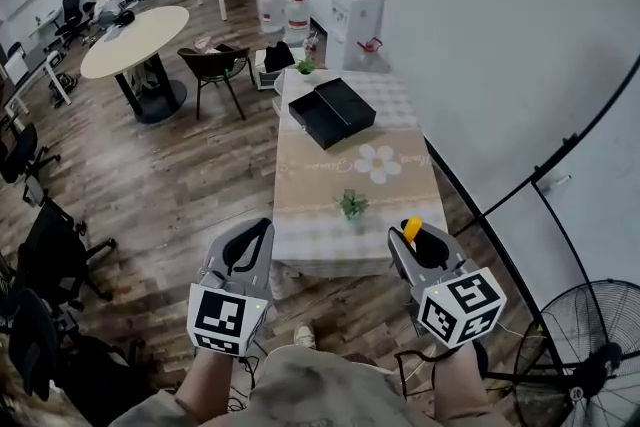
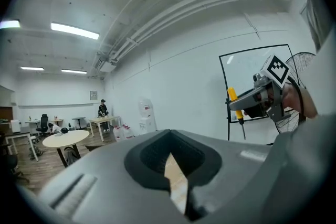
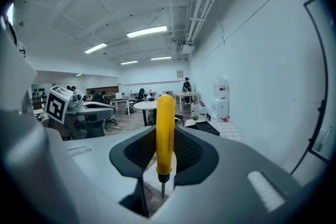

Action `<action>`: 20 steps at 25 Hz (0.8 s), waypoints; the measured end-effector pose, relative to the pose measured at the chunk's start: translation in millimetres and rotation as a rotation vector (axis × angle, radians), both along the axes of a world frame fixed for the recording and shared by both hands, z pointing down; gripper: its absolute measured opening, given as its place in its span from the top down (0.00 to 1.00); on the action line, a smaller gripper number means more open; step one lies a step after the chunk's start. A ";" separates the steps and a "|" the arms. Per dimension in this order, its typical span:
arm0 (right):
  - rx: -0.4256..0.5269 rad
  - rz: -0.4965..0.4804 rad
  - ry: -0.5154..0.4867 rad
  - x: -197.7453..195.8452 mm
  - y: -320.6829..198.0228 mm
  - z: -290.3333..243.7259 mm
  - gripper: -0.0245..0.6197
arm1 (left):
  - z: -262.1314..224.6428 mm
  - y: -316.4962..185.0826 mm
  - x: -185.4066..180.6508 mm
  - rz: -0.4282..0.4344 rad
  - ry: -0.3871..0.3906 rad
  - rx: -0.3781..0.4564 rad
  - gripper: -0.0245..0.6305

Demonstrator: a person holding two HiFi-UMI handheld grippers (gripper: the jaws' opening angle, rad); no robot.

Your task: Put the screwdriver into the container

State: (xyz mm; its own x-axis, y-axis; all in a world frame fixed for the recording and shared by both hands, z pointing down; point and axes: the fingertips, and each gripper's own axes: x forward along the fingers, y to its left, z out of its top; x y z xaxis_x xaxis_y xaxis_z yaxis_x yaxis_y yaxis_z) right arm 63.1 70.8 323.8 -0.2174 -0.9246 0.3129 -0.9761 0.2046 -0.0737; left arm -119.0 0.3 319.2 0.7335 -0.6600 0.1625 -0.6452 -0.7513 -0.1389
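Note:
A yellow-handled screwdriver (image 3: 165, 134) stands upright between the jaws of my right gripper (image 3: 164, 157), shaft pointing down. Its handle tip (image 1: 411, 229) pokes up from the right gripper (image 1: 407, 237) in the head view. The left gripper view shows the same screwdriver (image 2: 233, 100) in the right gripper (image 2: 251, 100), held in the air. My left gripper (image 1: 260, 229) is shut with nothing in it, level with the right one, both short of the table's near edge. An open black box (image 1: 332, 111), the container, sits on the table's far half (image 3: 202, 127).
The long table (image 1: 320, 235) has a checked cloth and carries a small potted plant (image 1: 352, 205) near its front. A water dispenser (image 1: 358, 10) and bottles (image 1: 283, 10) stand beyond it. A chair (image 1: 215, 65) and round table (image 1: 135, 40) stand left; a fan (image 1: 590, 355) stands at lower right.

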 end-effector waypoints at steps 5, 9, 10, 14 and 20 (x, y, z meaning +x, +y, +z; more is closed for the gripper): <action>-0.044 0.004 0.010 9.8 -49.7 8.4 0.78 | 4.9 -42.4 7.3 0.006 -0.021 -0.005 0.96; -0.074 0.004 0.010 21.2 -79.7 20.1 0.79 | 8.3 -67.5 15.9 0.007 -0.018 -0.015 0.96; -0.079 0.003 0.011 24.9 -87.2 23.4 0.78 | 10.8 -73.9 18.7 0.005 -0.020 -0.020 0.96; -0.098 -0.007 0.005 42.6 -118.4 34.1 0.78 | 22.0 -99.1 33.4 -0.008 -0.038 -0.042 0.96; -0.143 -0.051 -0.009 74.1 -171.5 54.3 0.78 | 30.8 -144.2 65.6 -0.037 -0.065 -0.056 0.96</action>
